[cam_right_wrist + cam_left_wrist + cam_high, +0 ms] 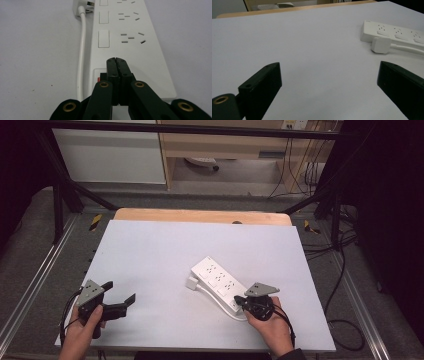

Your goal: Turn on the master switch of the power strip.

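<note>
White power strip [219, 280] lies right of centre on a pale table [150, 255], its plug [192, 283] and cable [81, 50] alongside. The right gripper [116, 62], jaws clenched together, rests on the strip's near end beside a red switch [99, 79]. The left gripper [120, 296], jaws released wide, hovers well apart.

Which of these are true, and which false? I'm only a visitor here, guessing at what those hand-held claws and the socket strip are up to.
1. The right gripper has its jaws pressed together over the end of the white power strip. True.
2. The left gripper is clamped on the plug. False: its jaws stand wide apart over bare table, with nothing between them.
3. The white plug lies on the table beside the strip. True.
4. The plug is pushed into one of the strip's sockets. False: it lies loose beside the strip.
5. The strip's cable runs along one side of it. True.
</note>
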Available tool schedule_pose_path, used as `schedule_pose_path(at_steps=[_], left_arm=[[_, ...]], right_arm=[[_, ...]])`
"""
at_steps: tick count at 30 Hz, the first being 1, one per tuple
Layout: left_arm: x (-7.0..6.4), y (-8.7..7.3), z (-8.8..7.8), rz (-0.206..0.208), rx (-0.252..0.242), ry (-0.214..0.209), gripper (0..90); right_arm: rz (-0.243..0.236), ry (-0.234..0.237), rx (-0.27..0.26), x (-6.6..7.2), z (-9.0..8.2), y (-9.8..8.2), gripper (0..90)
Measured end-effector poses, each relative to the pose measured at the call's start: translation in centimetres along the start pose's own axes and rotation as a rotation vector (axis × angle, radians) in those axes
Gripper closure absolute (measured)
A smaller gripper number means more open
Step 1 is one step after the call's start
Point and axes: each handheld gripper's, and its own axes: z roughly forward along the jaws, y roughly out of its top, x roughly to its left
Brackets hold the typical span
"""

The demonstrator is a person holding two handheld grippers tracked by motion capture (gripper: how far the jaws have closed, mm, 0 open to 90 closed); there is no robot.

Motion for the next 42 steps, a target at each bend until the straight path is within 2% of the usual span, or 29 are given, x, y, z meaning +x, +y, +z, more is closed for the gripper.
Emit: schedule_pose_path(at_steps=[6, 7, 8, 15, 20, 24, 27, 37, 42], left_arm=[[0.18, -0.03, 0.19, -0.004, 0.006, -0.001, 5.7], [0.16, -0.03, 0.23, -0.005, 0.006, -0.003, 5.8], [0.15, -0.03, 0.26, -0.005, 0.005, -0.005, 5.8], [0.13, -0.04, 0.07, 0.000, 0.004, 0.002, 5.8], [0.26, -0.03, 0.17, -0.005, 0.002, 0.003, 5.8], [0.27, -0.08, 0.35, 0.004, 0.014, 0.000, 5.8], [0.25, -0.10, 0.33, 0.005, 0.016, 0.001, 5.8], [0.21, -0.16, 0.40, 0.008, 0.024, -0.004, 5.9], [0.20, -0.18, 0.39, 0.010, 0.027, -0.002, 5.9]], right_arm=[[0.003, 0.005, 0.001, -0.20, -0.07, -0.15, 90.0], [0.029, 0.023, -0.005, -0.41, -0.06, -0.22, 90.0], [0.029, 0.027, -0.006, -0.48, -0.04, -0.23, 90.0], [0.020, 0.028, 0.001, -0.41, 0.13, -0.06, 90.0], [0.037, 0.023, 0.012, -0.31, 0.15, 0.07, 90.0], [0.030, 0.027, 0.014, -0.39, 0.19, 0.13, 90.0], [0.007, 0.022, 0.022, -0.26, 0.18, 0.20, 90.0], [-0.048, -0.020, 0.033, 0.37, 0.21, 0.34, 90.0], [-0.025, -0.013, 0.024, 0.26, 0.15, 0.22, 90.0]])
